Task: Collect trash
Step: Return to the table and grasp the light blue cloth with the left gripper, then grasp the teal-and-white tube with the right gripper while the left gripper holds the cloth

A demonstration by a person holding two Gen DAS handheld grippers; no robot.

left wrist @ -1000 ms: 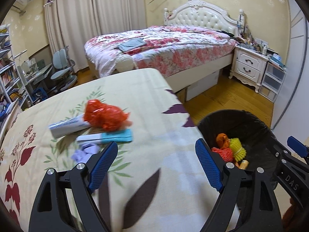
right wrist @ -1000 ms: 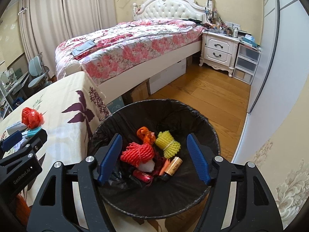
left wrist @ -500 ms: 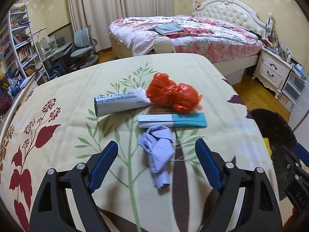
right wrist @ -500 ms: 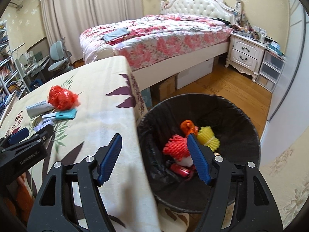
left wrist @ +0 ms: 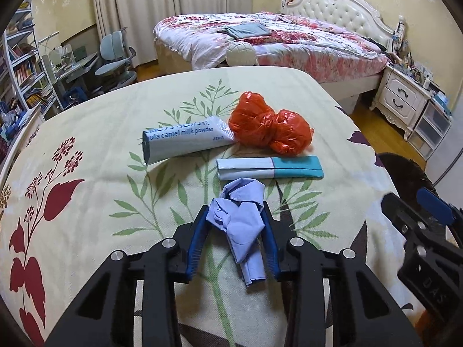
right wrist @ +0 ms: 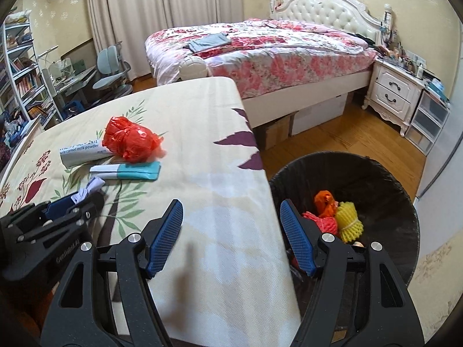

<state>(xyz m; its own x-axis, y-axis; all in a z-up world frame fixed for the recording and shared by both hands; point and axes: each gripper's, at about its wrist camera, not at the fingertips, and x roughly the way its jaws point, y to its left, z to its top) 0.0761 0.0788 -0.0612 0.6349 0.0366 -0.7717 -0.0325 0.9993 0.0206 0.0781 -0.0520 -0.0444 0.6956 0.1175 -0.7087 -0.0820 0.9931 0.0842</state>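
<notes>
A crumpled lilac glove (left wrist: 243, 190) lies on the floral tablecloth (left wrist: 86, 150). My left gripper (left wrist: 234, 211) is closing on it, and both blue pads touch its sides. Beyond it lie a white-and-teal packet (left wrist: 269, 168), a crumpled orange plastic bag (left wrist: 269, 127) and a grey milk powder sachet (left wrist: 185, 141). My right gripper (right wrist: 230, 204) hangs open and empty over the table's right edge, next to the black-lined trash bin (right wrist: 376, 185). The bin holds red and yellow foam nets and an orange scrap. In the right wrist view the left gripper (right wrist: 72, 199) shows at the lower left with the glove (right wrist: 94, 185).
The bin stands on the wood floor just right of the table. Behind are a bed (right wrist: 260, 46) with a floral quilt, a white nightstand (right wrist: 393, 92) and plastic drawers. Desk chairs (left wrist: 115, 55) and a bookshelf (left wrist: 20, 66) stand at the left.
The left gripper swung from the bin side over the table, moved onto the lilac glove and drew its jaws in around it. The right gripper swung left from over the bin to the table edge.
</notes>
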